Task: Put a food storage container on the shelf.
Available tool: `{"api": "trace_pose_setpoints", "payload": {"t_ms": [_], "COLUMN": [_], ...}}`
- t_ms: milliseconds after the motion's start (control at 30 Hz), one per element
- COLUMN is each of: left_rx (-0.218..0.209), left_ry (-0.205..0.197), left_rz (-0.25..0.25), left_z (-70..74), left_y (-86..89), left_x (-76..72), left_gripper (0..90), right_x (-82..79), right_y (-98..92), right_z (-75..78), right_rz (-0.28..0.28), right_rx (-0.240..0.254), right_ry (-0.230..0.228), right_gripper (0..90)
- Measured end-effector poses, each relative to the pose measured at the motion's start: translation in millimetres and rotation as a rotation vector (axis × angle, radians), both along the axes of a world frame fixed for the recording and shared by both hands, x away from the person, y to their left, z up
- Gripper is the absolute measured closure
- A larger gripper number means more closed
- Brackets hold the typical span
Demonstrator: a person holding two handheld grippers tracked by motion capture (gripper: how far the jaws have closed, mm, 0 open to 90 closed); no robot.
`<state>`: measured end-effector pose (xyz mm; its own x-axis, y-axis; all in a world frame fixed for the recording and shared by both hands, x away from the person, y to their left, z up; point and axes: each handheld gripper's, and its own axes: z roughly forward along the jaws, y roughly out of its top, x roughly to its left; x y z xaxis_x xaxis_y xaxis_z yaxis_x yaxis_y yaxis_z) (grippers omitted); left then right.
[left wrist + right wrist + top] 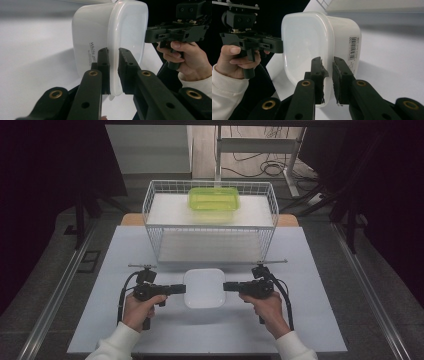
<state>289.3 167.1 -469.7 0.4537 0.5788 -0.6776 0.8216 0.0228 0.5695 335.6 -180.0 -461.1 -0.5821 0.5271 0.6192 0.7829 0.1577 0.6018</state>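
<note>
Grippers worked from opposite sides of one white, rounded-square plastic container (204, 288) with its lid on, which sat near the front middle of the pale grey table (100, 270).

Left gripper (181, 288), seen from the high view: at nine o'clock of the container, held level, tips at the container's left edge. In the left gripper view its two black jaws stood nearly closed, one on either side of the protruding lid rim (113, 75), pads pressed against it. Printed lettering ran down the container wall just beside the left-hand jaw.

Right gripper (227, 286): at three o'clock of the container, also level, tips at the right edge. In the right gripper view its jaws were likewise drawn close together and pinched the lid rim (328, 75); the pad lining looked frayed at its edges. A barcode label (351, 48) showed on the container wall beyond the right-hand jaw.

Each gripper view caught the opposite hand farther off, wrapped round its gripper's handle, white sleeve at the wrist.

White wire basket (210, 222), a tall rectangular cage, stood at twelve o'clock of the container, just behind it and apart from it. On a white shelf inside the basket, towards its far side, rested a translucent green rectangular plastic tub (213, 200).

Container base appeared to rest flat on the table; I could not tell whether it was lifted at all.
</note>
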Motion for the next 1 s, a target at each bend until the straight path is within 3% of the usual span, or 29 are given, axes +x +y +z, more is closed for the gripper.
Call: {"api": "trace_pose_setpoints", "payload": {"t_ms": [333, 700, 933, 1000], "left_rx": [0.006, 0.021, 0.025, 0.027], "left_ry": [-0.039, -0.066, -0.109, -0.131], "left_rz": [0.004, 0.0, 0.002, 0.006], "left_z": [17.1, 29.0, 51.4, 63.5], "left_y": [-1.5, -3.3, 0.3, 1.7], "left_x": [-4.9, -6.4, -1.0, 0.7], "left_gripper": [80.5, 80.5, 80.5, 80.5], "right_x": [-5.1, -8.7, -4.1, -1.9], "right_y": [-0.7, -1.3, 1.0, 2.9], "right_z": [15.2, 25.5, 42.4, 55.9], "right_rz": [0.0, 0.003, -0.002, -0.002], "right_rx": [0.003, -0.006, 0.003, 0.009], "right_ry": [-0.051, -0.074, -0.107, -0.131], "right_gripper": [79.0, 78.9, 78.8, 78.7]}}
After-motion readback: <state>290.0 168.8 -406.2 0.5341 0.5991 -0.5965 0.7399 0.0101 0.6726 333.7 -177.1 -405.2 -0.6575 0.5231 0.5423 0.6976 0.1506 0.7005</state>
